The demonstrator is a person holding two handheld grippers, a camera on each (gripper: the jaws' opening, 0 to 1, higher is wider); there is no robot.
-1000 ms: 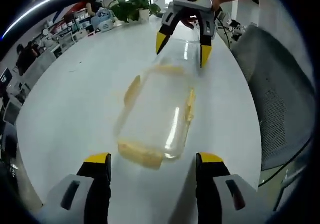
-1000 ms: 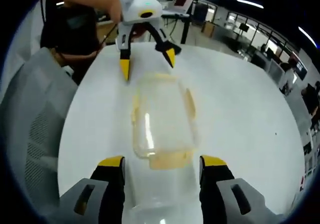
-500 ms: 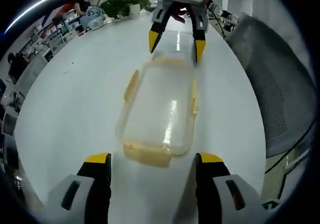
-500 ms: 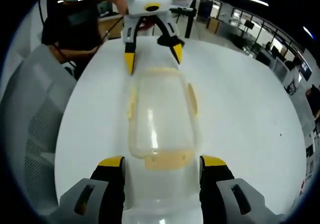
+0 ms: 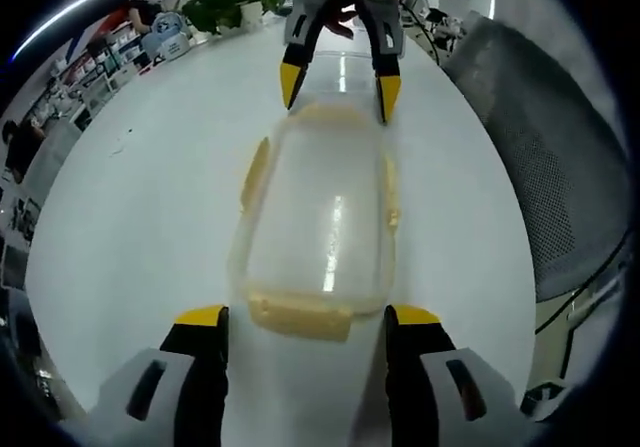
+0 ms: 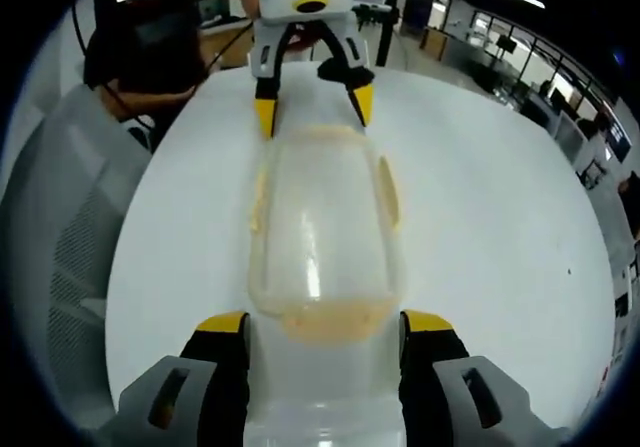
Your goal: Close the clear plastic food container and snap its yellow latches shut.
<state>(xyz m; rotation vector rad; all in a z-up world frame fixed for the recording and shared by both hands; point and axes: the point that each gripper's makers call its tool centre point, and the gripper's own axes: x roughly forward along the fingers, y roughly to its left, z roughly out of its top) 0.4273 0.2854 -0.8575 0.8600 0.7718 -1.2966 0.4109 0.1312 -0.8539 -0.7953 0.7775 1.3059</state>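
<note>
On the white worktop (image 5: 130, 197), between the two tools, lies the clear food container (image 5: 318, 222), long axis running from one tool to the other. Lid appears seated on the base; rounded rectangular shape, glossy transparent plastic with a bright streak of reflection along its top.

Yellow latches: one at each short end (image 5: 300, 314) (image 6: 328, 319), one on each long side (image 5: 254, 170). Side latches look flared outward, so likely not yet snapped; cannot be sure.

Left tool (image 5: 303, 319): jaws wide, bracketing the near end latch, not gripping. Right tool (image 6: 325, 319): jaws wide as well, straddling the opposite end. Jaw tips are yellow, bodies pale grey.

Step in hand, by my reading: both tools lining up on the end latches. Next move calls for pressing each end flap down against the rim until it clicks, then the side latches. Smooth worktop, light container — may slide if pushed from one end alone.

Grey mesh chair (image 5: 540, 157) beside the worktop; potted plant (image 5: 225, 2) at the far edge.
</note>
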